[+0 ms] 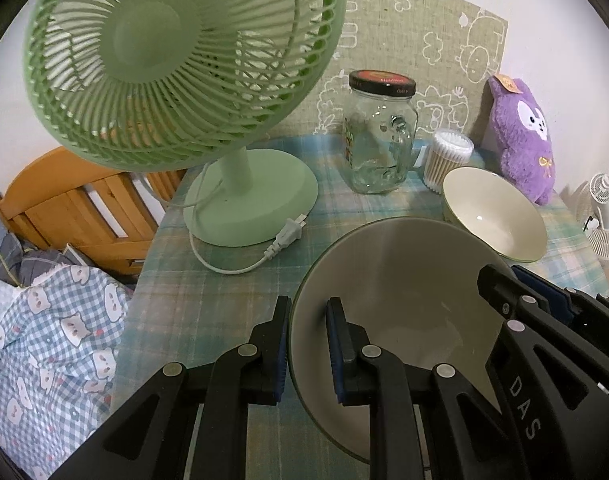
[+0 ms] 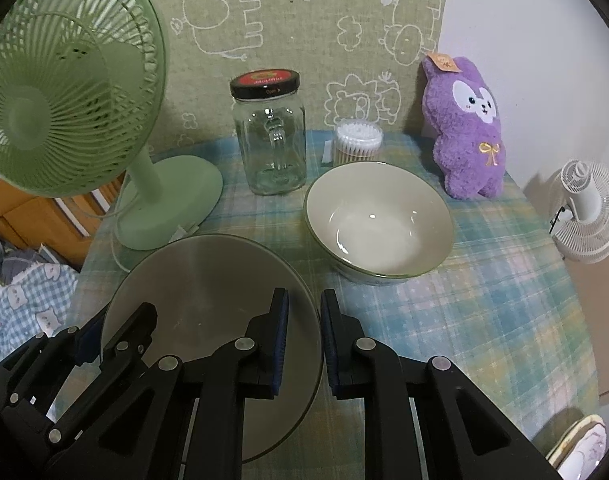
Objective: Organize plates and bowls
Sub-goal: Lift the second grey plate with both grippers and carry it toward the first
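Two grippers clamp same grey bowl [image 1: 388,280] by opposite rim sides. Left gripper [image 1: 308,350] closed on rim, one pad outside wall, other inside. Right gripper [image 2: 304,344] likewise pinches rim on bowl's other side. Grey bowl held near table's front edge, above plaid tablecloth [image 2: 484,300]. Second bowl, cream [image 2: 378,220], sits on cloth just beyond. Behind: green fan [image 1: 176,60], glass jar [image 2: 270,136], cotton swab tub [image 2: 358,140], purple plush [image 2: 468,128].
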Demonstrator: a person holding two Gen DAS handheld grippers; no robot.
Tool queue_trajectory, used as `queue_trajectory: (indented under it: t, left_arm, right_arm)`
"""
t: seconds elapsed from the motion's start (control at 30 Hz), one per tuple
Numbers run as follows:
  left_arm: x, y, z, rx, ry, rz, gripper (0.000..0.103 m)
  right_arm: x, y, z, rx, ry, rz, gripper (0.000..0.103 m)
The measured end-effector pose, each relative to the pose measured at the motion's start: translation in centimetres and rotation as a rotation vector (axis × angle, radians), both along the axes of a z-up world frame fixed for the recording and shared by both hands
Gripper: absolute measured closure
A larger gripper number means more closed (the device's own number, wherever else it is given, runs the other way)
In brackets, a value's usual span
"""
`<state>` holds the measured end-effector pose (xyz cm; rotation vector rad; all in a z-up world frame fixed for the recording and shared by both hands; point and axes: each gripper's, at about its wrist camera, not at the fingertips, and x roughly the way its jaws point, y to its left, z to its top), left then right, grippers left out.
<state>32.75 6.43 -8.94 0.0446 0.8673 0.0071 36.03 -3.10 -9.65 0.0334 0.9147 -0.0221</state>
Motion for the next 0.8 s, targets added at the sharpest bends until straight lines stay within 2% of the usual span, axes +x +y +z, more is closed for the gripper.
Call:
queue_trajectory:
  t: [0.8]
  left_arm:
    - [-7.1, -2.9, 6.1, -0.027, -0.05, 0.041, 0.088]
  right_arm:
    - [-7.4, -3.3, 7.0, -0.002, -0.039, 0.008, 0.085]
